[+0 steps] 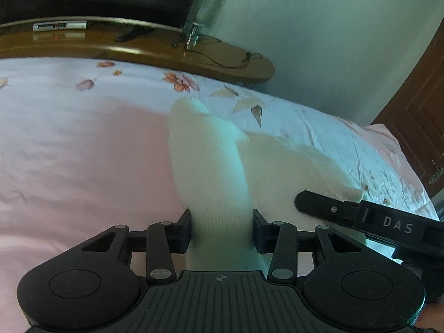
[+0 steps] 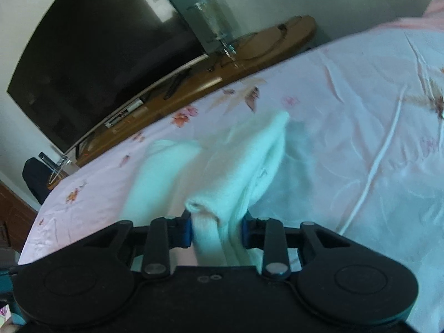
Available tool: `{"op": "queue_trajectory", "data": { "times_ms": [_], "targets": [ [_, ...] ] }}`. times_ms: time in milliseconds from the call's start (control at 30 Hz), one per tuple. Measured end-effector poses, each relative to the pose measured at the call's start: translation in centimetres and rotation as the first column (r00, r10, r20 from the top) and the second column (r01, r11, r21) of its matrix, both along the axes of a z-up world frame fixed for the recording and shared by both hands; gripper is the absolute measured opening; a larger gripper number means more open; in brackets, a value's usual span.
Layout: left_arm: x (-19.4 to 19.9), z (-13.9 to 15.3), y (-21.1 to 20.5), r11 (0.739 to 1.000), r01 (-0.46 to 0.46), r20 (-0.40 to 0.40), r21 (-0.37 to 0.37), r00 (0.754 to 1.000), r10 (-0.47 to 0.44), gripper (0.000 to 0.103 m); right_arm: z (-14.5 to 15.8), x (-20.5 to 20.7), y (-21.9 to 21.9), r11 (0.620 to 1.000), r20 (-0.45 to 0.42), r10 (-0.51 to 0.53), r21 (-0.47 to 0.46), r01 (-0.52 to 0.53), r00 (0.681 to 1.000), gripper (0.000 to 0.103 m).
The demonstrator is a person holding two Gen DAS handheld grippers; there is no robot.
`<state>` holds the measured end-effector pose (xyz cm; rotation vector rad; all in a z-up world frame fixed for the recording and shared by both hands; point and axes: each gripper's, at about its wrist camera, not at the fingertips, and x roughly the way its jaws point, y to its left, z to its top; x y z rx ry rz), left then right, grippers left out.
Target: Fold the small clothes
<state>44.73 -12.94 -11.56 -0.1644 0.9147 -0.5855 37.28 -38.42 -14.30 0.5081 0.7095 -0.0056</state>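
Running away from both grippers toward the TV stand [image 1: 155, 52], the white garment [image 1: 211, 166] lies lengthwise on the bed [image 1: 69, 138]; left gripper [image 1: 222, 230] and right gripper [image 2: 216, 230], side by side, each have jaws narrowed and pinching its near edge.

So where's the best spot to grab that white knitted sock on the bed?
Grab the white knitted sock by its open cuff end, coming from the near side. There the ribbed fabric bunches narrow enough for the jaws; the left gripper already pinches there.
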Motion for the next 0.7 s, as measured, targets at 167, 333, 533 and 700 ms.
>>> {"op": "queue_trajectory", "data": {
  "times_ms": [167,333,533,700],
  "targets": [
    [-0.3,2.0,2.6,1.000,-0.021,0.019,-0.013,1.000,0.022,0.043,2.3,0.2,2.6,0.999,0.021,0.048,-0.025,-0.047,0.999,0.030],
    [-0.5,3.7,6.5,0.999,-0.053,0.046,-0.006,0.998,0.053,0.043,3.9,0.3,5.7,0.995,0.042,0.097,-0.033,-0.096,0.994,0.030],
    [0.1,4.7,11.9,0.994,-0.113,0.074,0.012,0.991,0.111,0.043,5.0,1.5,10.6,0.985,0.069,0.170,-0.048,-0.167,0.983,0.030],
    [1.1,3.9,16.2,0.986,-0.165,0.073,0.030,0.984,0.162,0.043,4.5,3.3,14.5,0.975,0.073,0.220,-0.040,-0.217,0.973,0.030]
  ]
}}
